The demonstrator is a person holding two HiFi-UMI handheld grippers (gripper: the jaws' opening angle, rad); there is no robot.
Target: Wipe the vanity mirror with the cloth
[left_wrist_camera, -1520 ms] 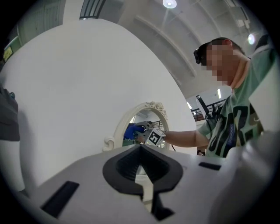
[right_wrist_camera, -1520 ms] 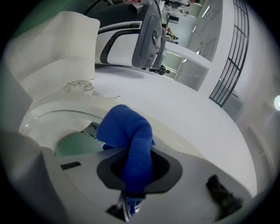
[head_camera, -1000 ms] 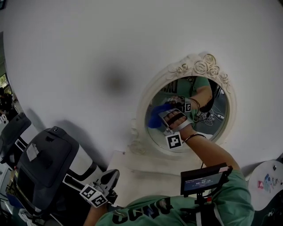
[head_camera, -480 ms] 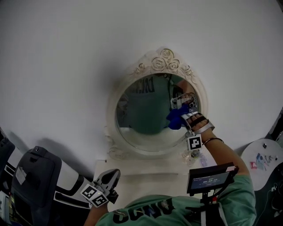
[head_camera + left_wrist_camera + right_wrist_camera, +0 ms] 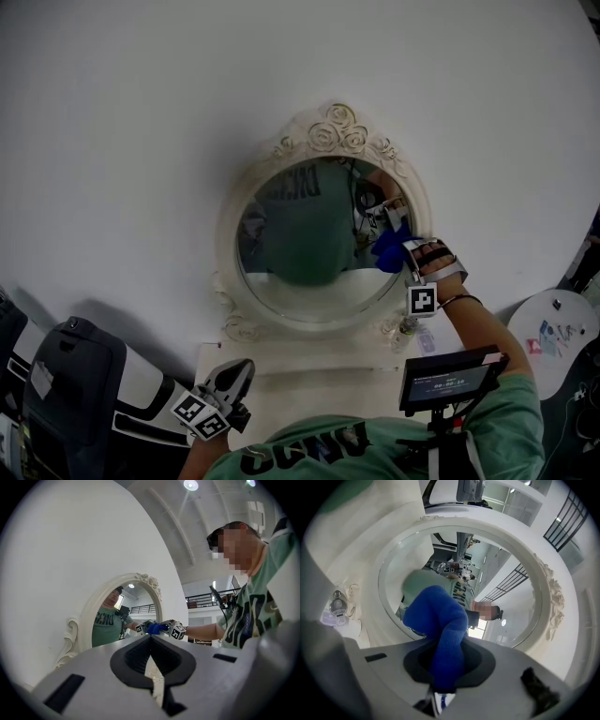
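– Right gripper (image 5: 445, 667) state?
– Clamped on the blue cloth (image 5: 440, 630). The wad sticks out forward from between the jaws.
– And the cloth is where?
– Up at the mirror (image 5: 300, 253), against the right edge of the glass, just inside the white frame. From the head view the cloth (image 5: 389, 248) meets its own reflection, so probably touching, but actual contact is hard to confirm from that angle.
– Which way does the work lie from there?
– Nearly all the bare glass sits to the left of the right gripper (image 5: 401, 251), so I'd judge the next pass has to sweep leftward across the pane. Through its own camera the mirror (image 5: 506, 569) fills the view ahead.
– Left gripper (image 5: 152, 677)?
– Jaws together, only a sliver between them, nothing held. It's low down by the white shelf (image 5: 309, 361), well apart from the glass; left gripper (image 5: 230, 377) plays no part here. Right one is far nearer.
– Anything in the way?
– Small bottle (image 5: 408, 328) on the shelf under the right hand. A low stroke could knock it.
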